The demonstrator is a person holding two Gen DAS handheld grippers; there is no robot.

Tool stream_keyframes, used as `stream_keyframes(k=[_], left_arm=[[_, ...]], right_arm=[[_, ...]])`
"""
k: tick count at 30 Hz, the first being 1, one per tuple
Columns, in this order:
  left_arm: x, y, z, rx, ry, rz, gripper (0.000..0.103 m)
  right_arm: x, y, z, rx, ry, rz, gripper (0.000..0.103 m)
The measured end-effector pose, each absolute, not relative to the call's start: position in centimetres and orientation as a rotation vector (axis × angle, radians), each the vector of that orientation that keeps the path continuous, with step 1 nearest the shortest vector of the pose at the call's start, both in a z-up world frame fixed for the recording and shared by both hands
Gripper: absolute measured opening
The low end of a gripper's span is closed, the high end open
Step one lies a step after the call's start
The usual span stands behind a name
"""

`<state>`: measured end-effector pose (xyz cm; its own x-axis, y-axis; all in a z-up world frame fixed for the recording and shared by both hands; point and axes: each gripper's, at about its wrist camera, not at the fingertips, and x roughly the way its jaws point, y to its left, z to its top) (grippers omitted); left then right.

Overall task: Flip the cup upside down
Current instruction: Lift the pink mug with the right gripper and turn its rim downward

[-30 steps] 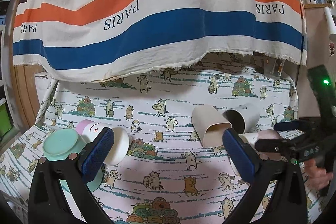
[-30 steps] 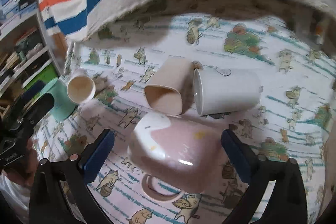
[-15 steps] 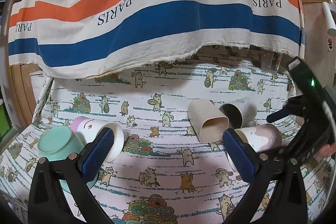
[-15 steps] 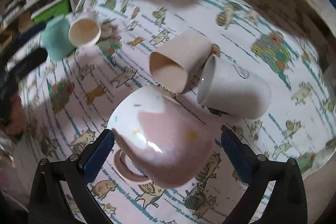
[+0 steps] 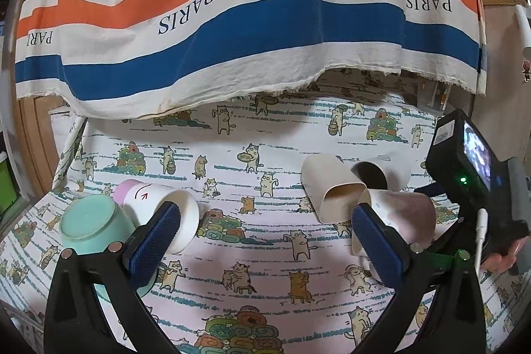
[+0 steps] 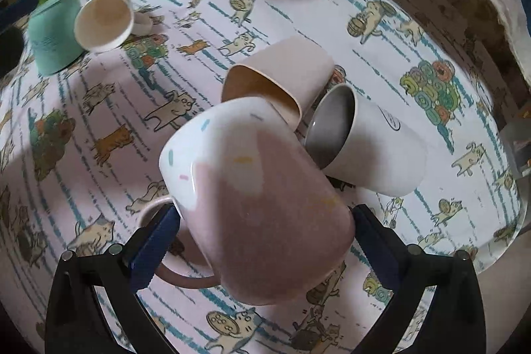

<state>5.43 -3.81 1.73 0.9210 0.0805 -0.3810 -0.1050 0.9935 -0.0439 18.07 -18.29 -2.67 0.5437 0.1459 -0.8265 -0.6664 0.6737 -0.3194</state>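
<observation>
Between right gripper [image 6: 265,238] pads, pink mug [image 6: 262,198] tilts, rim away.

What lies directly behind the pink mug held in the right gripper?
Behind the pink mug, held by the right gripper, lie a beige cup and a white cup, both tipped on their sides. The mug covers part of the beige cup's rim.

Left wrist view: low, level, faces the striped cloth [image 5: 232,22]. Right wrist view: closer, tilted down, probably from the right. Both share the beige cup [image 5: 332,188] [image 6: 282,82].
</observation>
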Motion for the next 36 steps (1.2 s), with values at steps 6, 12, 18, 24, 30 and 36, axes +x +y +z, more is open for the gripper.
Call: stream_keyframes(k=[6,12,18,24,30,36], left_arm=[[5.5,-3.6,1.7,-0.074,0.397,0.094,0.103],[5.4,-3.5,1.9,-0.079,0.392,0.095,0.103],[5.3,-3.1,2.0,-0.094,0.384,0.107,0.103],[5.3,-2.7,2.1,-0.11,0.384,0.126,0.103],[5.3,-2.0,2.2,-0.136,0.385,0.136,0.103],[5.4,-1.5,2.2,-0.156,0.392,0.137,0.103]], right_arm=[[18.0,-19.0,-2.4,-0.576,0.889,0.503,0.094],[16.2,-19.3,-2.1,-0.469,0.91,0.492,0.093],[14.6,-19.4,-1.6,-0.248,0.933,0.44,0.093],[13.8,-20.6,-2.1,-0.052,0.955,0.303,0.093],[13.1,-21.1,-1.2,0.007,0.91,0.306,0.094],[13.4,-21.7,1.1,0.019,0.848,0.395,0.1]])
